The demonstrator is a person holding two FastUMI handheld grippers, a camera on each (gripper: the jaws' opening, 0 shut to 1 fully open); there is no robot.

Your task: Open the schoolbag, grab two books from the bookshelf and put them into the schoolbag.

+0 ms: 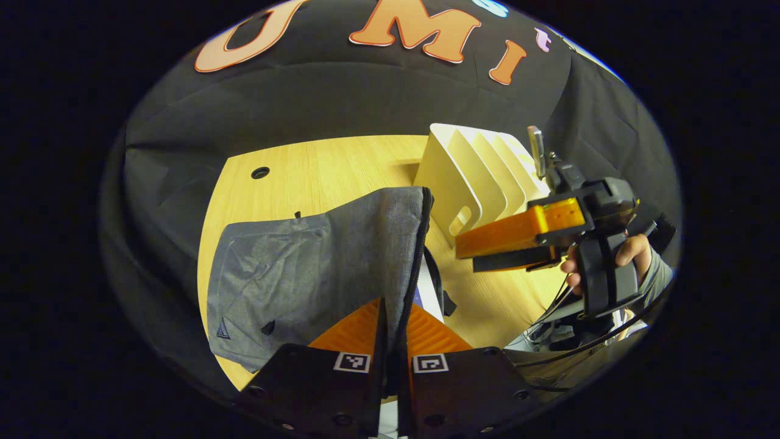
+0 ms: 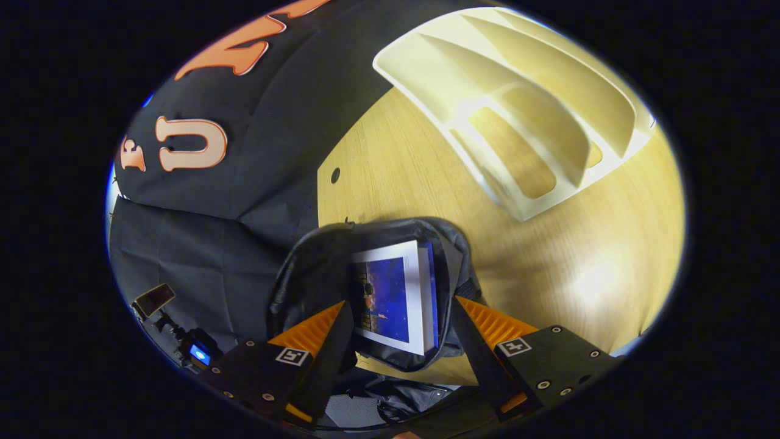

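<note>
While left hand-held gripper (image 1: 392, 317) pinches schoolbag (image 1: 317, 268) rim, right hand-held gripper (image 2: 399, 323) hovers spread over book (image 2: 396, 296).

You're working in a recording booth: black cloth wall (image 1: 341, 97) hangs behind a pale wooden table (image 1: 341, 164), and a camera rig (image 2: 183, 341) stands at the left.

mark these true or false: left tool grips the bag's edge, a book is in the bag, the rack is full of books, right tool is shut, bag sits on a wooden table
1. The left tool grips the schoolbag edge. True.
2. A book sits inside the open schoolbag. True.
3. The bookshelf is full of books. False: its slots look empty.
4. The right tool is shut. False: its fingers stand apart, above the bag's opening.
5. The schoolbag lies on a wooden table. True.
</note>
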